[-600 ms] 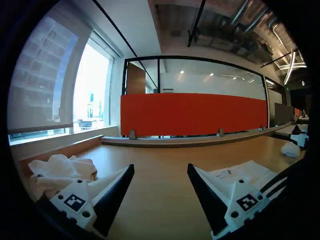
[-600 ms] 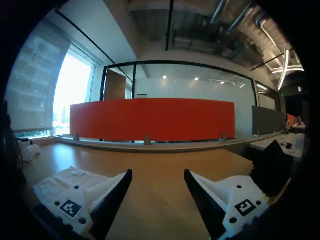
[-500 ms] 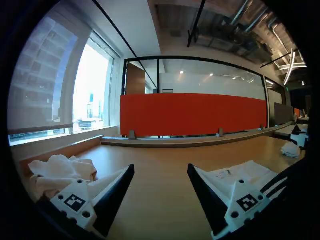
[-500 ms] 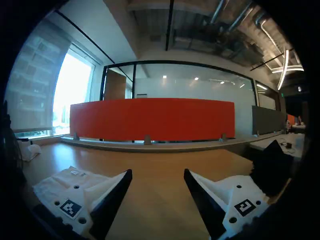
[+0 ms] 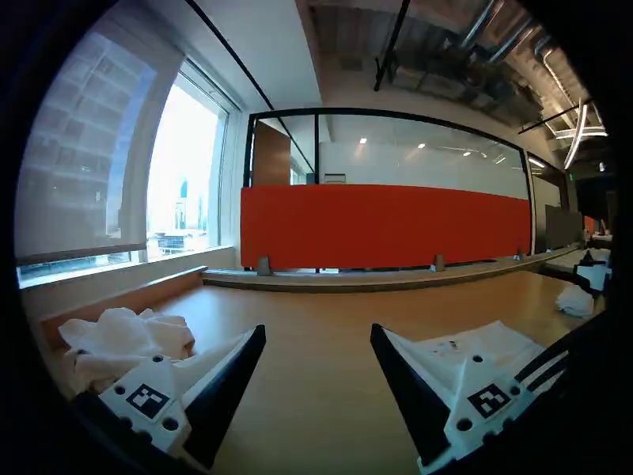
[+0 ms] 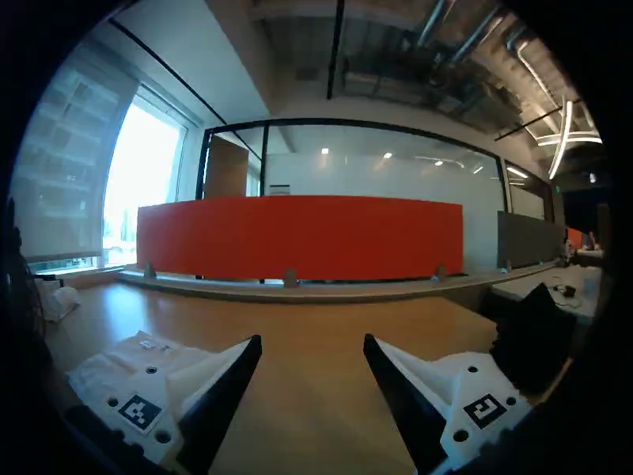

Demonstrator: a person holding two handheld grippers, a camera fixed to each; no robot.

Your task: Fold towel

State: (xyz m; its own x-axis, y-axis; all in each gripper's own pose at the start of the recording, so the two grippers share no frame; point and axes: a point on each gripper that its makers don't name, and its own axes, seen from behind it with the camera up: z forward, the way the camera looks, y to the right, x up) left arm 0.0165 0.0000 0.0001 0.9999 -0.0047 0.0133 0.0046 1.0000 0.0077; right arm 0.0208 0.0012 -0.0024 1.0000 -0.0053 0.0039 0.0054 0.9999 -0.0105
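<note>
Office desk [image 5: 316, 313] of light wood, bounded at the rear by an orange partition [image 5: 384, 226] with a glass wall above it and a bright window [image 5: 182, 190] to one side. Left gripper [image 5: 316, 332]: fingers spread wide apart with nothing between them, held low over bare desk. In the left gripper view, a crumpled pile of white towels [image 5: 119, 340] lies on the desk behind the left-hand finger, close to the window ledge. A flat towel [image 5: 490, 342], white and smoothly laid out, lies behind the right-hand finger. A small crumpled white cloth [image 5: 575, 299] sits farther off, near the desk's far side. Right gripper [image 6: 311, 342]: fingers likewise parted and empty, over bare wood. In the right gripper view, the flat towel [image 6: 134, 356] lies on the desk behind the left-hand finger, with a small tag visible on its upper surface. A black object [image 6: 534, 336] of unclear kind stands behind the right-hand finger.
</note>
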